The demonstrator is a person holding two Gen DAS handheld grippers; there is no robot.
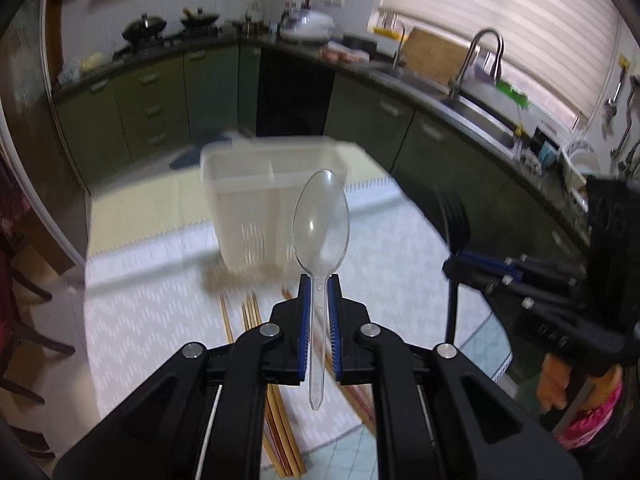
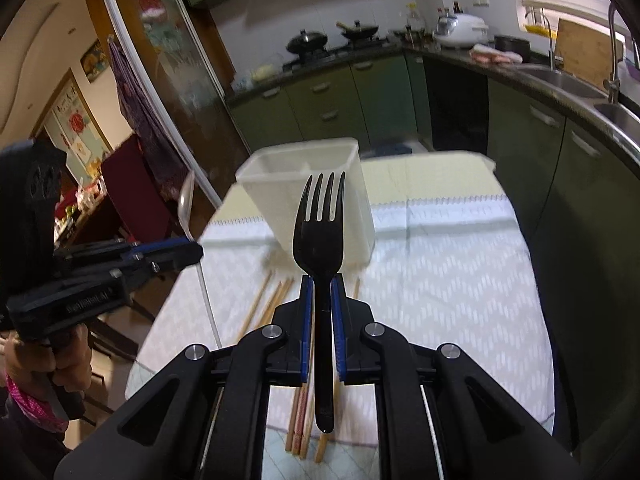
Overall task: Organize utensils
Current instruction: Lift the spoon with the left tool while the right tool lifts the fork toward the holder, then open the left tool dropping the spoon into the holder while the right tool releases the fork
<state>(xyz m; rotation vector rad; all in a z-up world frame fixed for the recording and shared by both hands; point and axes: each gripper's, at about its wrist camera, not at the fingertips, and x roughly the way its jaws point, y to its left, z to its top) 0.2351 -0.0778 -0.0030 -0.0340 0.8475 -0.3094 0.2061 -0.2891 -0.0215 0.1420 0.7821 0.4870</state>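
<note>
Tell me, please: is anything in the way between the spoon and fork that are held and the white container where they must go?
Nothing visible is. The left gripper holds the clear spoon and the right gripper holds the black fork, both above the table. Only open air lies before the white container. The chopsticks lie flat below.
</note>
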